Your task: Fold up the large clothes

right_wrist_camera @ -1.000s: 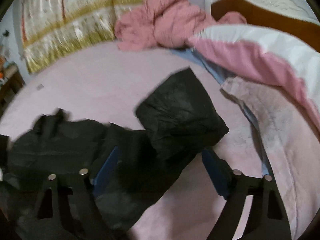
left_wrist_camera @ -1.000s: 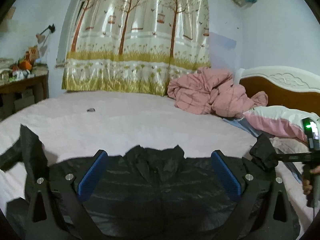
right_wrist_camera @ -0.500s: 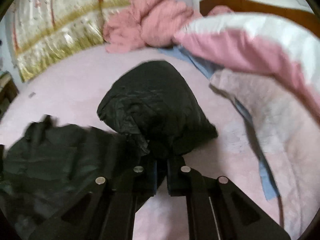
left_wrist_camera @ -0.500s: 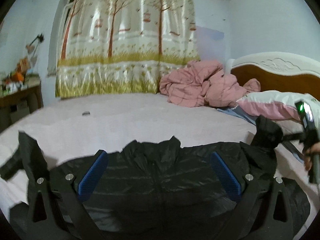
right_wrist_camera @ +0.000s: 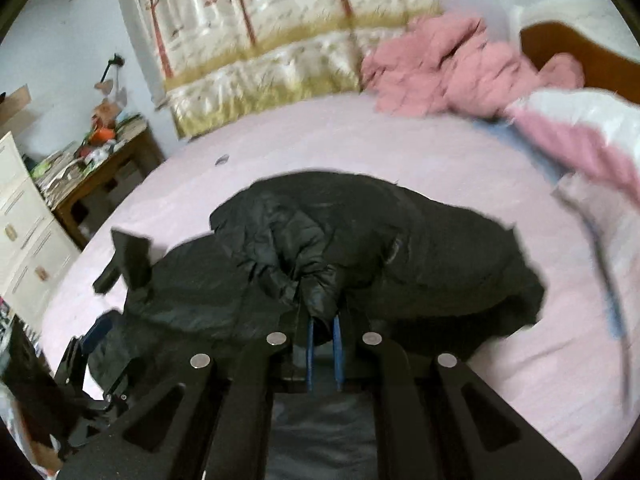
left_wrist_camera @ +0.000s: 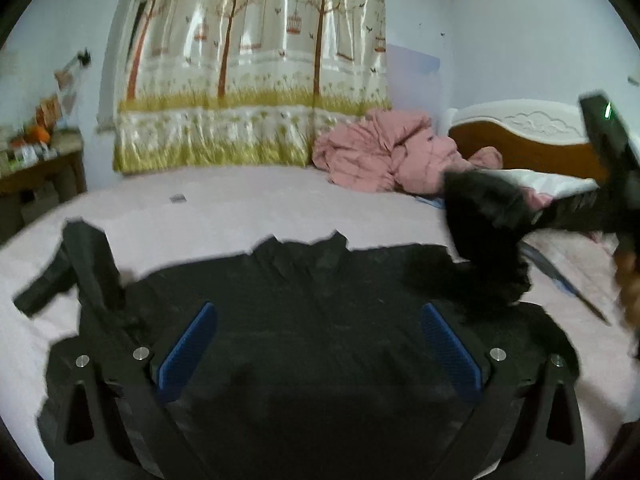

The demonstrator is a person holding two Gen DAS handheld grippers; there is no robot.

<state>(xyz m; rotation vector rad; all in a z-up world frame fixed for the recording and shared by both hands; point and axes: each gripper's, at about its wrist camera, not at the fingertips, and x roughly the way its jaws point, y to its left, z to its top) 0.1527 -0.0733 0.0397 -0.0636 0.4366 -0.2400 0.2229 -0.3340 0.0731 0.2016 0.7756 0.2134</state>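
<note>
A black puffer jacket (left_wrist_camera: 304,312) lies spread on the pink bed, collar away from me. My left gripper (left_wrist_camera: 320,344) is open and empty just above its middle. My right gripper (right_wrist_camera: 322,320) is shut on the jacket's right sleeve (right_wrist_camera: 316,248) and holds it lifted over the jacket body. In the left wrist view the right gripper (left_wrist_camera: 536,216) shows at the right with the bunched sleeve (left_wrist_camera: 484,216) raised off the bed. The jacket's left sleeve (left_wrist_camera: 88,264) lies out to the left.
The pink bedsheet (left_wrist_camera: 248,208) extends behind the jacket. A crumpled pink quilt (left_wrist_camera: 384,152) and a pink and white pillow (right_wrist_camera: 580,128) lie near the headboard (left_wrist_camera: 532,136). A cluttered wooden desk (right_wrist_camera: 100,160) and white drawers (right_wrist_camera: 24,232) stand left of the bed.
My right gripper closed on the right sleeve, lifted it and carried it left over the jacket body. My left gripper stayed open over the jacket.
</note>
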